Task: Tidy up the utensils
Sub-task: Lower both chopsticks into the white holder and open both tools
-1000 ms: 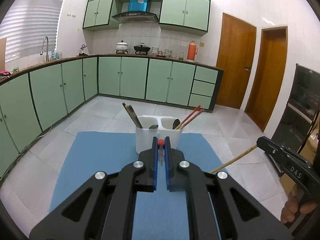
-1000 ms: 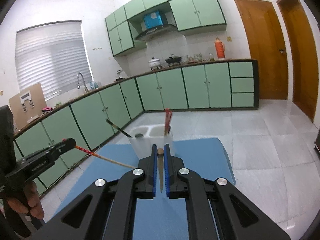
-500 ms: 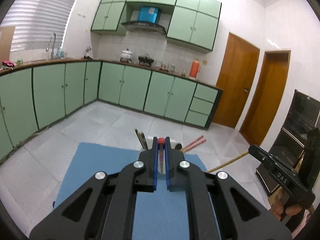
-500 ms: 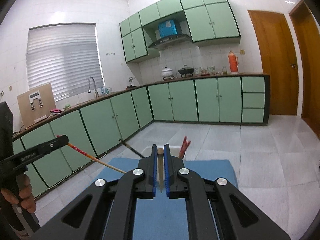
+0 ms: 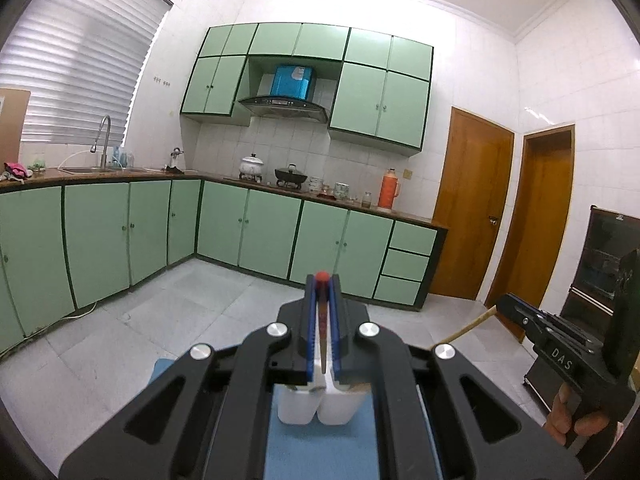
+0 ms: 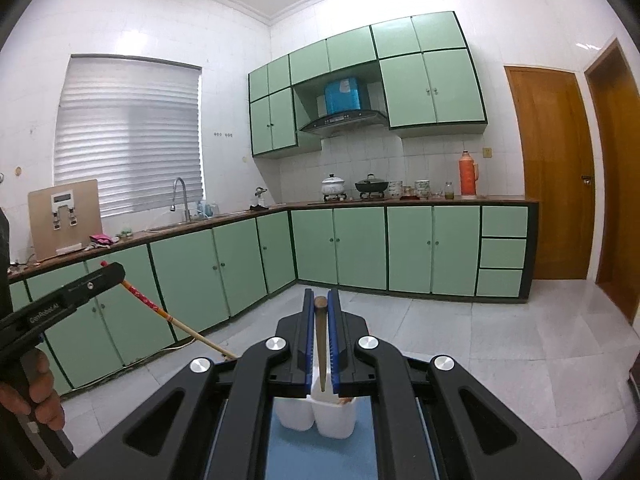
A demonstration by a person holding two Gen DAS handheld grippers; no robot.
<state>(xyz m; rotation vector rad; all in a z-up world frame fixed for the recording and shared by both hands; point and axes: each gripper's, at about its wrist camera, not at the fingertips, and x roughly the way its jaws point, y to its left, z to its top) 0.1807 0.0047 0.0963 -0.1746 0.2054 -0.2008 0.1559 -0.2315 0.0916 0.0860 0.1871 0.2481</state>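
Two grippers are raised over a white holder [image 5: 316,404] that stands on a blue mat [image 5: 320,452], and each is clamped on one chopstick. Seen from its own camera, the left gripper [image 5: 322,280] has its blue-lined fingers [image 5: 309,320] pressed against a red-topped chopstick [image 5: 321,312], which runs back between them toward the camera with its red end at the fingertips. From the right camera that same tool shows at the far left edge, gripped by a hand [image 6: 34,384], and the chopstick slants down to the right from its tip, red near the top and pale wood lower down. The right gripper [image 6: 321,300] is likewise closed on a brown chopstick [image 6: 321,340], whose rounded dark end sits at the fingertips and whose point reaches down toward the holder. In the left view the right tool appears at the right edge with its chopstick sticking out to the left as a thin pale rod. The holder has two cups side by side; it lies just below and beyond both sets of fingers, and its rim is mostly hidden by them. Green cabinets [image 6: 360,248] line the far wall, with a red flask [image 6: 468,176] on the counter and a wooden door [image 6: 548,172] at the right.
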